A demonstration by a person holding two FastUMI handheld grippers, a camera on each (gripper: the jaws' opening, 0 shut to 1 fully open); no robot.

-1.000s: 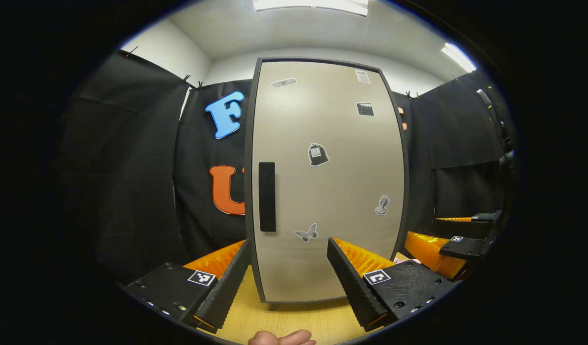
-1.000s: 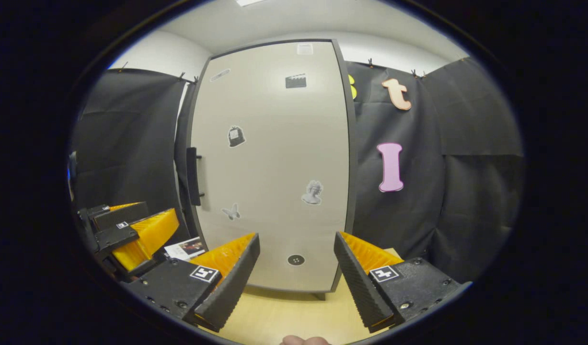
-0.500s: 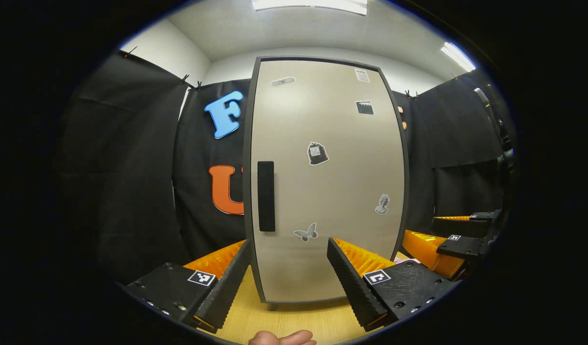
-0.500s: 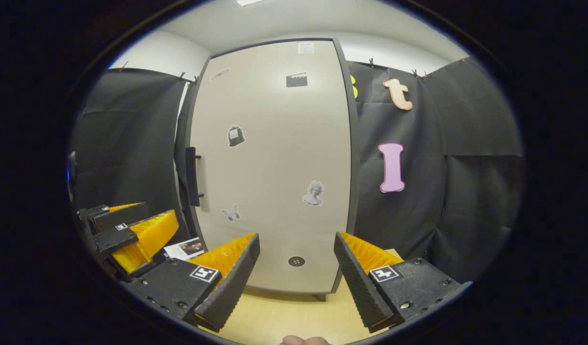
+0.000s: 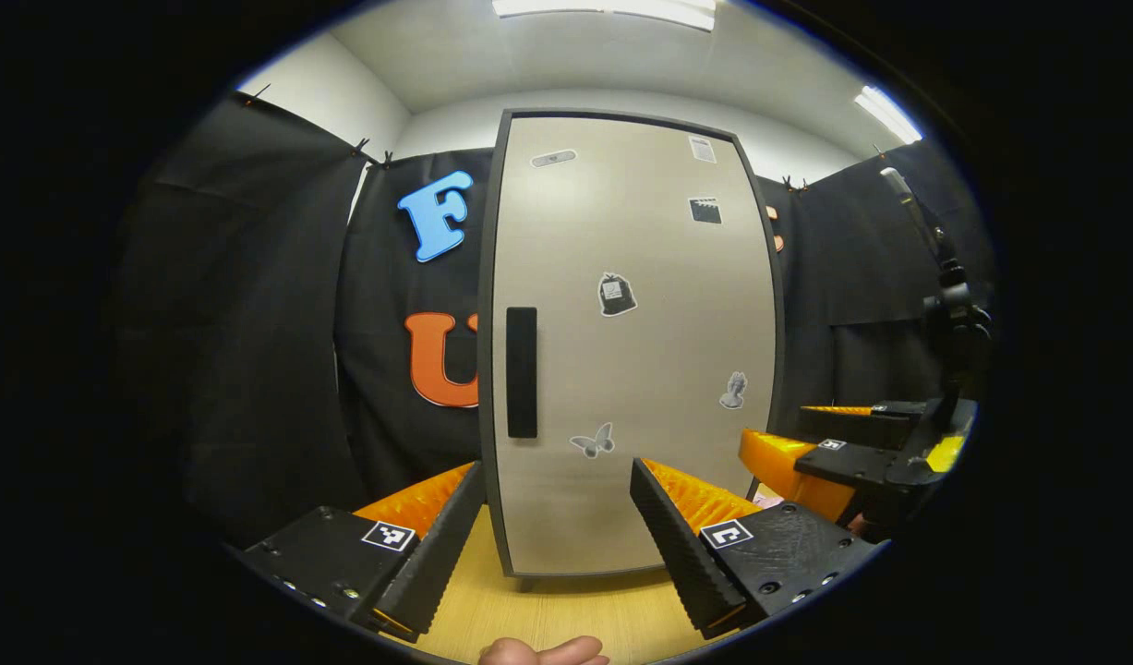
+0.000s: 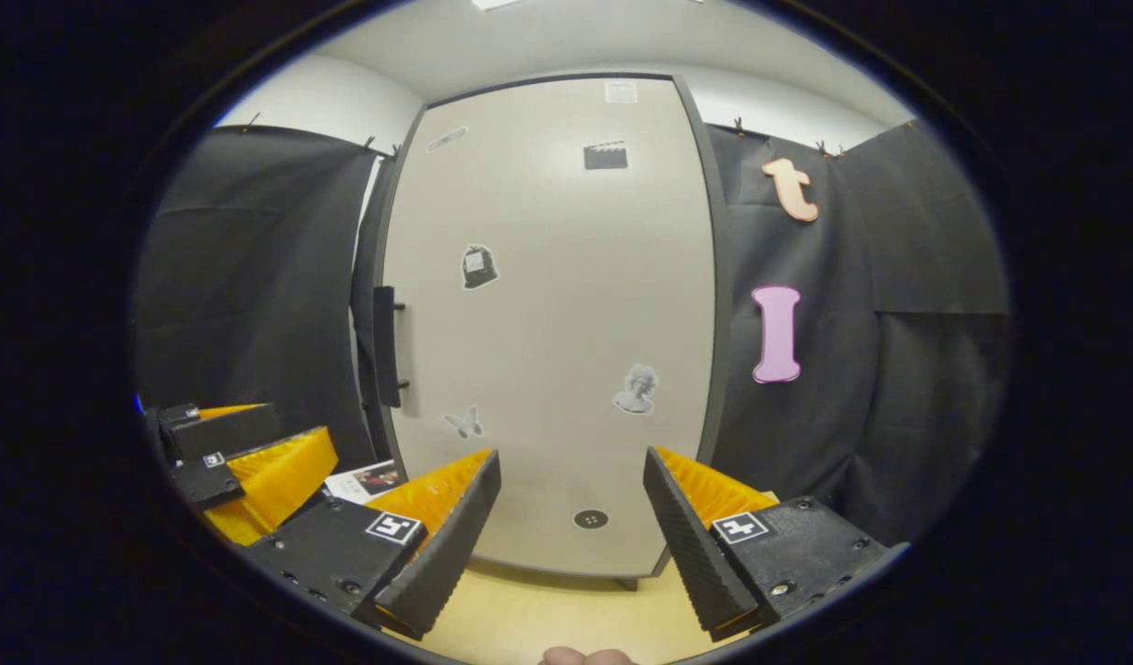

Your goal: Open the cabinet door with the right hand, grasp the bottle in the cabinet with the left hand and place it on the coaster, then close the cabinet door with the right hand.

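Observation:
The cabinet (image 5: 640, 369) stands on the table with its beige door (image 6: 548, 314) closed, so the bottle inside is hidden. A dark vertical handle (image 5: 521, 372) sits on the door's left edge, and it also shows in the right gripper view (image 6: 385, 346). My left gripper (image 5: 557, 465) is open and empty, a short way in front of the door's lower part. My right gripper (image 6: 571, 453) is open and empty too, facing the door's lower right. A flat printed card (image 6: 363, 480), perhaps the coaster, lies on the table between the grippers.
The wooden table (image 5: 548, 619) runs under the cabinet. Black cloth walls close in on both sides. The right gripper (image 5: 806, 439) shows at the right of the left gripper view. The left gripper (image 6: 280, 439) shows at the left of the right gripper view.
The right gripper has moved in toward the cabinet and a little leftward; the door now looks larger in its view. The left gripper has barely moved. The door stays closed.

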